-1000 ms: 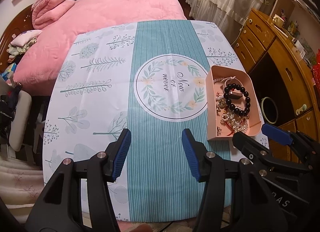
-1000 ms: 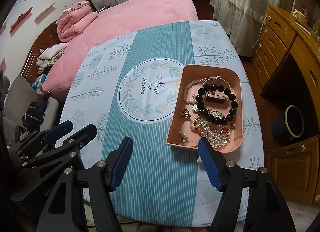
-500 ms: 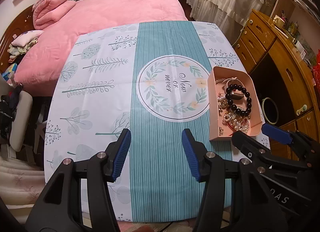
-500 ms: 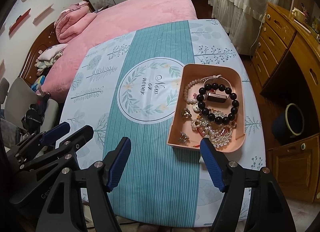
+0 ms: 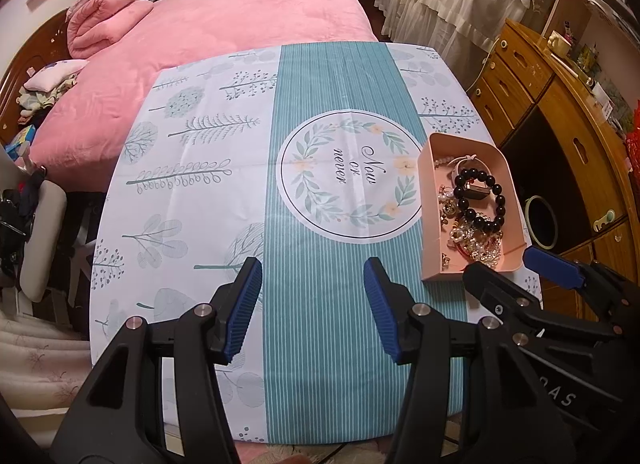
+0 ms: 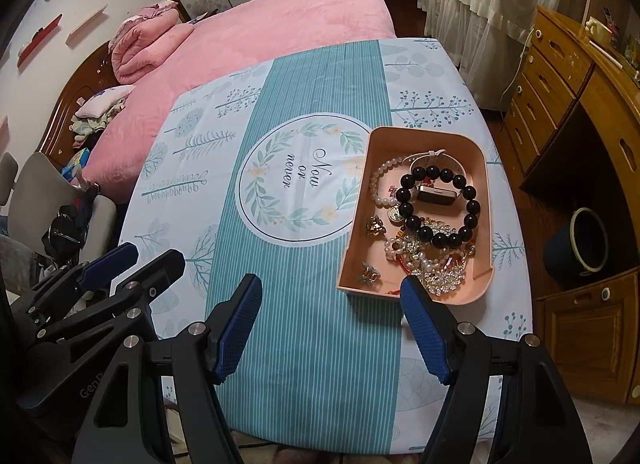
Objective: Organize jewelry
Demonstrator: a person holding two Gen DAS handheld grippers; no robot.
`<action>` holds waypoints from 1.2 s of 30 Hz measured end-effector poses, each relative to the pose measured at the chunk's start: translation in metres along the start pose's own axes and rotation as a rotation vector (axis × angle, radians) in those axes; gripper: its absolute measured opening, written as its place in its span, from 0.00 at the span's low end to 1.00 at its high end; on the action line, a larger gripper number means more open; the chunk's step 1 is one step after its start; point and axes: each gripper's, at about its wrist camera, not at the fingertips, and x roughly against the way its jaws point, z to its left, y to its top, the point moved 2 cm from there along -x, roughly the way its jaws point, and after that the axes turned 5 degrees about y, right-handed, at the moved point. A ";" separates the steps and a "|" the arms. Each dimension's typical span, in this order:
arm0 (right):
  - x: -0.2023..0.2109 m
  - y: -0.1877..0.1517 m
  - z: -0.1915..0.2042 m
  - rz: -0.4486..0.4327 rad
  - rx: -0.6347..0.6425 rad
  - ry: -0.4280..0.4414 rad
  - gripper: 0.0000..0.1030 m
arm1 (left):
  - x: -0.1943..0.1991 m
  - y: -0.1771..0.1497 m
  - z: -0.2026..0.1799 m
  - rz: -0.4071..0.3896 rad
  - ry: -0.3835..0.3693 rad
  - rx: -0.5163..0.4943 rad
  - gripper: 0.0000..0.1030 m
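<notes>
A pink tray (image 6: 362, 199) sits at the right of the table, also in the left wrist view (image 5: 426, 183). It holds a black bead bracelet (image 6: 468, 219) (image 5: 498, 203), a pearl bracelet (image 6: 380, 173), a small metal case (image 6: 436, 195) and tangled sparkly pieces (image 6: 436, 268). My right gripper (image 6: 330, 324) is open and empty above the table's near edge, its right finger just short of the tray's near end. My left gripper (image 5: 314, 312) is open and empty over the teal stripe, left of the tray.
The table wears a white and teal cloth (image 5: 328, 223) with a wreath print. A pink bed (image 5: 224, 31) lies beyond it. A wooden dresser (image 6: 580, 123) stands to the right, with a dark bin (image 6: 584, 240) on the floor. A grey chair (image 6: 36, 191) is at left.
Both grippers have drawn back and up a little, so the table and tray look slightly farther. Both stay open. The jewelry has not moved.
</notes>
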 end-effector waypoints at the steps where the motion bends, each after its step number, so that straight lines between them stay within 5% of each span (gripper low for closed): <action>1: -0.001 -0.001 0.000 0.001 0.001 0.000 0.71 | 0.000 -0.001 0.002 0.001 0.001 0.004 0.49; 36: -0.020 0.002 0.007 0.037 0.019 -0.009 0.71 | -0.015 -0.003 0.017 0.025 0.006 0.011 0.49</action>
